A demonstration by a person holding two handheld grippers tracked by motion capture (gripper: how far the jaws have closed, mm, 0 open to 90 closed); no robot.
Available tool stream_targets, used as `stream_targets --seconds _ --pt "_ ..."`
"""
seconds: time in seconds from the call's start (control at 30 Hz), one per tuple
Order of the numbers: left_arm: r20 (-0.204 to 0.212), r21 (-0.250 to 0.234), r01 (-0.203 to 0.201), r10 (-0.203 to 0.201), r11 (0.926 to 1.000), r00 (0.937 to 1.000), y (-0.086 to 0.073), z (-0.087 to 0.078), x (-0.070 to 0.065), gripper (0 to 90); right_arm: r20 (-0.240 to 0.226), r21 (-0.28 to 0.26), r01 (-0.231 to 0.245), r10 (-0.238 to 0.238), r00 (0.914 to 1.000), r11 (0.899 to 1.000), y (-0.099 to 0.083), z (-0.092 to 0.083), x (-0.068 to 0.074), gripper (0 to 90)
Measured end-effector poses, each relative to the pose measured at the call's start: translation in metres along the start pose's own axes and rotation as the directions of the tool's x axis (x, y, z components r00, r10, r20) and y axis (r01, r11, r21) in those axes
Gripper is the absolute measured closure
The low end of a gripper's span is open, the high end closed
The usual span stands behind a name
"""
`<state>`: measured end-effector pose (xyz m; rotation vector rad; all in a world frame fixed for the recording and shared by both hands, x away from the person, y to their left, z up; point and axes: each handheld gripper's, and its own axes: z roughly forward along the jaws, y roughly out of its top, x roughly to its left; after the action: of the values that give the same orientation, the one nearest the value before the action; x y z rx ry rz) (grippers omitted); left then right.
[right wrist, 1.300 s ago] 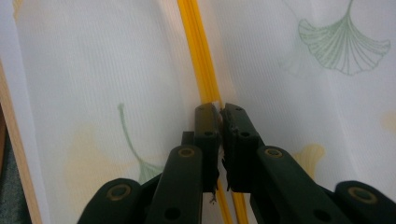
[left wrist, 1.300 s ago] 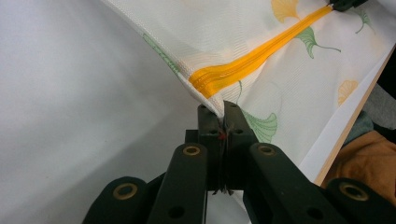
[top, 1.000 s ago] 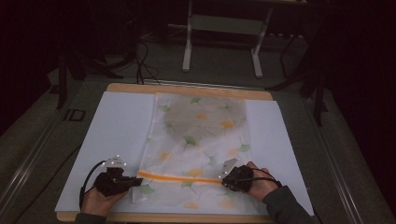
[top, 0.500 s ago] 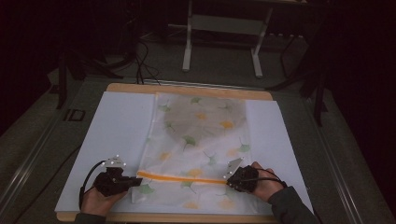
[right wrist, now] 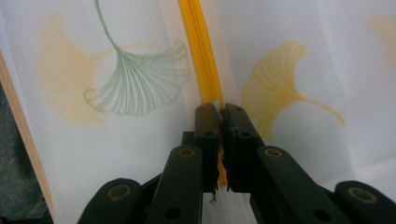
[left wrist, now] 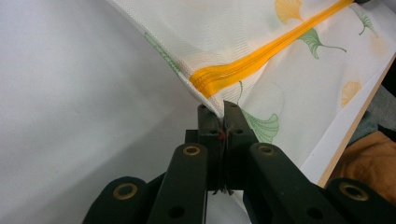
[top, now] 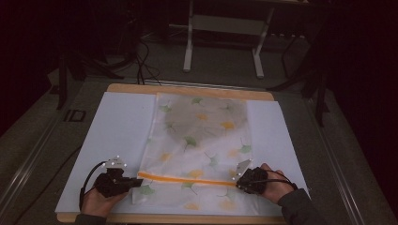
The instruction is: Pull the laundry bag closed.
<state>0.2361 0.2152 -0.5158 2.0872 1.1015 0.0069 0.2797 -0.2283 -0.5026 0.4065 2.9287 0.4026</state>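
With both grippers clamped on the orange zipper (top: 187, 179) of the leaf-print mesh bag (top: 199, 150), the right gripper (top: 245, 179) has drifted outward from the left gripper (top: 136, 182), drawing it taut near the board's front edge (top: 187, 219).

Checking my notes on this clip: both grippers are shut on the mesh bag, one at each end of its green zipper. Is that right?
Not quite: the zipper is orange, not green, as the left gripper view shows plainly. The rest holds: the left gripper and the right gripper are both shut on the mesh bag, one at each end of the zipper.
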Motion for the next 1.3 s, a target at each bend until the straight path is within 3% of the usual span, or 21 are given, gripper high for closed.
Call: stream_targets --seconds 0.63,1.07,1.3 --pt "0.008 -0.001 -0.001 0.001 1.0000 1.0000 -0.001 0.000 0.000 88.7 0.016 0.065 -0.029 0.028 0.9995 0.997 -0.022 -0.009 -0.007 85.1" --pt "0.015 0.021 -0.006 0.006 0.9998 0.9999 -0.001 0.004 -0.002 88.4 0.007 0.033 -0.054 0.053 0.9985 0.998 -0.030 -0.011 -0.011 85.1" --pt "-0.002 0.010 -0.016 0.016 0.9998 0.9999 -0.003 0.002 -0.002 80.0 -0.011 -0.015 -0.086 0.086 0.9962 0.996 -0.035 -0.012 -0.013 76.9"
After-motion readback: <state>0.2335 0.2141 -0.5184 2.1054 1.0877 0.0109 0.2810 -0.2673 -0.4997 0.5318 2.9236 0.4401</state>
